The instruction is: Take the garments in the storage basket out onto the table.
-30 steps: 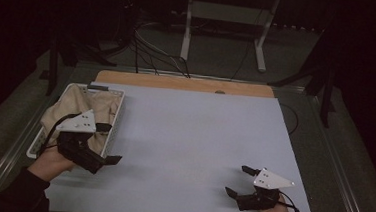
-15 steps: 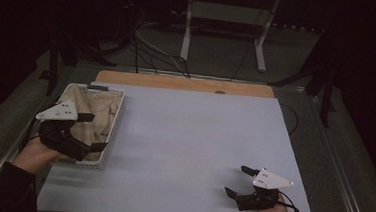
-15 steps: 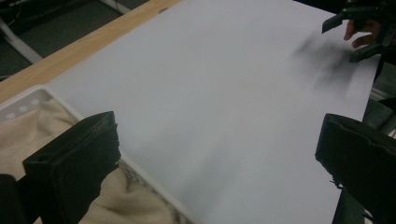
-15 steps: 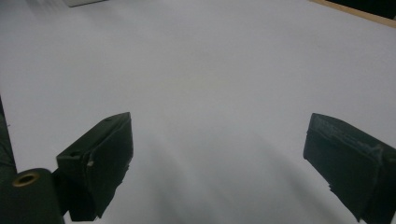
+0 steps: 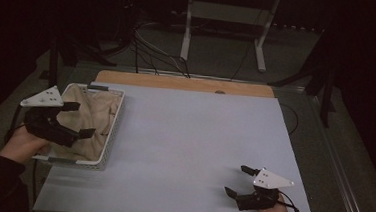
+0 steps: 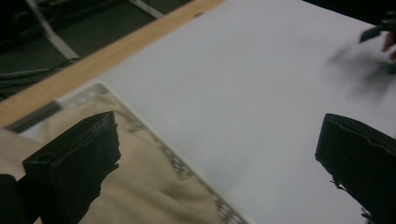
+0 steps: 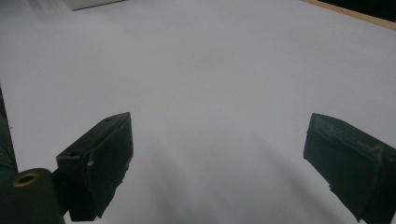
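Note:
A white perforated basket (image 5: 116, 126) stands at the table's left edge with beige cloth (image 5: 87, 114) bundled inside. My left gripper (image 5: 78, 120) hovers open over the basket's near half, jaws spread wide and empty. In the left gripper view the cloth (image 6: 154, 191) lies below the jaws, and the basket rim (image 6: 182, 163) runs diagonally between them. My right gripper (image 5: 237, 180) rests open near the table's front right, nothing between its jaws. The right gripper view looks across bare white tabletop (image 7: 210, 93).
The white table surface (image 5: 194, 136) spreads wide between the two grippers. A wooden strip (image 5: 182, 83) borders its far edge. Beyond it are floor cables (image 5: 150, 48) and a white stand's legs (image 5: 259, 56). The other hand (image 6: 387, 39) appears far off in the left gripper view.
My left gripper has moved left and up from the basket's near right corner to above the basket's left side. The right gripper has stayed in place.

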Demonstrator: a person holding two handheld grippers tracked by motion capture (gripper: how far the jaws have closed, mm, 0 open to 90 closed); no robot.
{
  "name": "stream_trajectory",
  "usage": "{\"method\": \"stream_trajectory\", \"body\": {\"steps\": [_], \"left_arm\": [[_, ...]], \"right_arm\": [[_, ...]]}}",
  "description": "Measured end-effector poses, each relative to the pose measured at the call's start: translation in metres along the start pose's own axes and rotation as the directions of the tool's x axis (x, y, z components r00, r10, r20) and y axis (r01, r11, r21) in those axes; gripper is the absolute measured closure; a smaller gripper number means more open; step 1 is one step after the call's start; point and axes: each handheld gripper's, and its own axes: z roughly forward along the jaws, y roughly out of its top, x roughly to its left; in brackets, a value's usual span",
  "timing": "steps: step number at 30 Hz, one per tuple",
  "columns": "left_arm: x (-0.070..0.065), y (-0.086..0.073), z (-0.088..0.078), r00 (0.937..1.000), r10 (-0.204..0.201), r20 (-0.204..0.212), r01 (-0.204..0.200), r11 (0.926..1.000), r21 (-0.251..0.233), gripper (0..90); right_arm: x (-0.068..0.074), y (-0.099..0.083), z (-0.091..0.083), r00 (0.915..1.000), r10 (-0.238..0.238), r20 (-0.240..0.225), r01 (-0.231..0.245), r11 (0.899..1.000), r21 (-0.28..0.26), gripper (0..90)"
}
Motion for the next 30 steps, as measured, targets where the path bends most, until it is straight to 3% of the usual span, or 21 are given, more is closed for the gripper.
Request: {"method": "stream_trajectory", "body": {"steps": [5, 12, 20, 27, 28, 30], "left_arm": [[0.017, -0.002, -0.012, 0.9978, -0.035, -0.056, 0.034, 0.9993, -0.016, 0.2], [0.042, -0.015, -0.022, 0.9870, -0.093, -0.131, 0.090, 0.9954, -0.033, 0.2], [0.065, -0.037, -0.014, 0.9709, -0.153, -0.184, 0.149, 0.9882, -0.033, 0.2], [0.081, -0.053, -0.003, 0.9584, -0.203, -0.201, 0.207, 0.9784, -0.001, 0.2], [0.085, -0.058, 0.003, 0.9542, -0.211, -0.212, 0.221, 0.9751, 0.020, 0.2], [0.088, -0.061, 0.009, 0.9531, -0.223, -0.205, 0.236, 0.9711, 0.039, 0.3]], "right_arm": [[0.000, 0.000, -0.001, 1.0000, -0.006, 0.001, 0.006, 1.000, 0.003, 8.5], [0.001, 0.000, 0.000, 1.0000, -0.003, -0.004, 0.003, 1.000, 0.004, 8.6], [0.002, 0.000, 0.001, 0.9999, -0.002, -0.013, 0.002, 1.000, 0.002, 8.5], [0.002, 0.000, 0.001, 0.9999, -0.002, -0.015, 0.002, 1.000, 0.001, 8.6], [0.002, 0.000, 0.001, 0.9999, -0.003, -0.014, 0.003, 1.000, 0.001, 8.5], [0.002, 0.000, 0.001, 0.9998, -0.003, -0.018, 0.003, 1.000, 0.001, 8.6]]}}
